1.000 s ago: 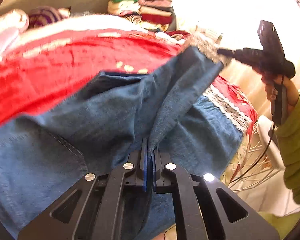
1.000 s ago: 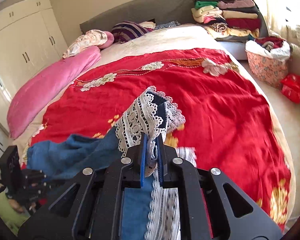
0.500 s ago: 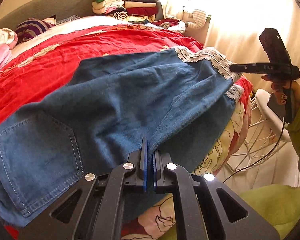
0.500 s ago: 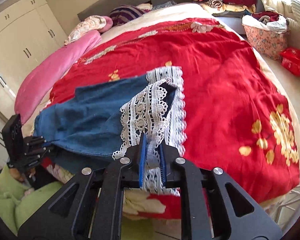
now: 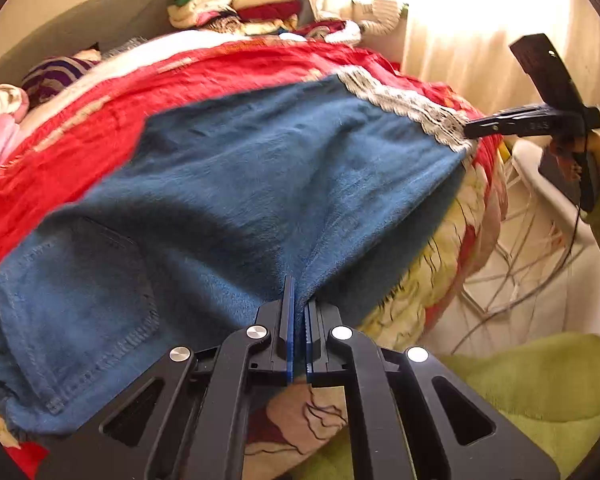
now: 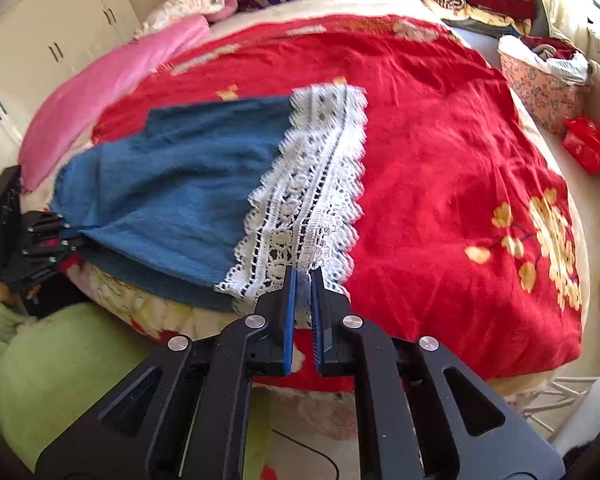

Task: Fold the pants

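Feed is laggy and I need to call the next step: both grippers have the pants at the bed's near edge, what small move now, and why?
Probably open both and let go. The pants already lie flat, leg on leg, on the red cover; the left gripper pinches denim at the near edge, and the right gripper pinches the lace hem there.

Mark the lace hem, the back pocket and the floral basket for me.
lace hem (image 6: 312, 184), right wrist view, middle of the lace band
back pocket (image 5: 80, 308), left wrist view, pocket centre
floral basket (image 6: 540, 88), right wrist view, side wall
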The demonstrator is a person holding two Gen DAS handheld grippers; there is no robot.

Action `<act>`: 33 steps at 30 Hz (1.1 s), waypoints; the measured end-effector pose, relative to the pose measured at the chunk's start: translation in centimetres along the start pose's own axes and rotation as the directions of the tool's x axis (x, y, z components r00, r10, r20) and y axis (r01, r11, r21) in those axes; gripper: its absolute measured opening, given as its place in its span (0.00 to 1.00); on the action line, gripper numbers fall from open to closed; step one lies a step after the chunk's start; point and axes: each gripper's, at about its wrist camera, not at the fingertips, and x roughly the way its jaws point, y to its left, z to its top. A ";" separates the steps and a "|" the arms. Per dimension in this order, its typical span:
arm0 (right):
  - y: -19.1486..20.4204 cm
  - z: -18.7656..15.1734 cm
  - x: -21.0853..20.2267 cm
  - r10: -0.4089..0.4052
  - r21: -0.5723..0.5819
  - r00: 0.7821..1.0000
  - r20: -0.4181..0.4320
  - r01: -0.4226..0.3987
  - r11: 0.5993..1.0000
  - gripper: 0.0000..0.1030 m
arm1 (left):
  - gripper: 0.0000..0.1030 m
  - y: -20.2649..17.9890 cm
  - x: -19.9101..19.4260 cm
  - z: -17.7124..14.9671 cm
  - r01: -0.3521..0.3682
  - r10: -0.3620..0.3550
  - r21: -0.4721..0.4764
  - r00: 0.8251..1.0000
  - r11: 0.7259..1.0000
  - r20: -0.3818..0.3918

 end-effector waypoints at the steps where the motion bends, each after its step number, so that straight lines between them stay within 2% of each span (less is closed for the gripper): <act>1: -0.2 -0.4 0.8 -0.010 0.000 1.000 -0.029 0.010 1.000 0.04 | 0.05 0.1 0.3 -0.1 0.005 -0.005 0.002 1.000 1.000 -0.010; 5: -0.7 -0.4 0.7 0.009 0.020 1.000 -0.030 -0.008 1.000 0.07 | 0.10 0.4 0.3 -0.3 0.033 -0.034 -0.015 0.999 0.999 -0.022; 6: -0.8 -0.3 0.4 0.011 0.024 1.000 -0.029 -0.010 1.000 0.13 | 0.20 0.5 -0.1 -0.3 0.048 -0.048 -0.021 0.999 0.999 -0.019; 7: -1.0 -0.1 -0.2 0.006 0.027 1.000 -0.017 -0.006 1.000 0.20 | 0.35 0.6 -0.5 -0.3 0.065 -0.066 -0.026 0.998 0.998 -0.014; 8: -1.1 0.2 -1.0 -0.003 0.029 1.000 0.007 0.003 1.000 0.23 | 0.41 0.8 -1.4 -0.3 0.086 -0.086 -0.036 0.996 0.996 0.005; 9: -1.3 0.7 -2.0 -0.015 0.027 0.999 0.045 0.014 1.000 0.25 | 0.46 1.0 -2.1 -0.1 0.095 -0.094 -0.043 0.995 0.995 0.028; 11: -1.6 1.9 -3.2 -0.026 0.031 0.993 0.112 0.022 0.999 0.31 | 0.47 1.9 -4.0 0.4 0.096 -0.090 -0.062 0.993 0.993 0.081; 13: -1.9 3.2 -3.5 -0.014 0.047 0.986 0.164 0.006 0.999 0.35 | 0.59 3.0 -5.4 1.3 0.072 -0.061 -0.090 0.990 0.993 0.125; 14: -1.9 3.9 -3.4 -0.004 0.051 0.985 0.175 -0.005 0.999 0.36 | 0.61 3.9 -6.1 2.0 0.046 -0.031 -0.107 0.989 0.993 0.143; 16: -1.6 5.9 -2.6 0.021 0.033 0.980 0.198 -0.028 0.999 0.40 | 0.61 6.0 -6.8 3.5 0.002 0.025 -0.155 0.986 0.988 0.166; 18: -1.3 7.8 -1.5 0.029 0.020 0.979 0.201 -0.033 0.999 0.42 | 0.61 8.0 -6.7 5.1 0.004 0.033 -0.210 0.984 0.978 0.174; 23: -2.2 12.7 2.5 0.089 0.039 0.981 0.172 -0.097 0.995 0.49 | 0.61 12.4 -3.8 8.7 -0.023 0.060 -0.303 0.992 0.953 0.113; 29: -5.5 14.7 8.8 0.097 0.132 0.993 0.059 -0.104 0.986 0.51 | 0.61 15.3 2.3 10.7 0.018 -0.005 -0.364 0.999 0.931 0.036; 31: -5.9 14.2 10.3 0.106 0.141 0.994 0.029 -0.109 0.984 0.51 | 0.61 16.1 4.1 10.6 0.042 -0.037 -0.399 0.999 0.916 0.021; 33: -5.6 13.6 10.7 0.109 0.122 0.993 0.044 -0.113 0.986 0.53 | 0.61 16.9 6.0 10.2 0.099 -0.102 -0.445 0.995 0.890 0.018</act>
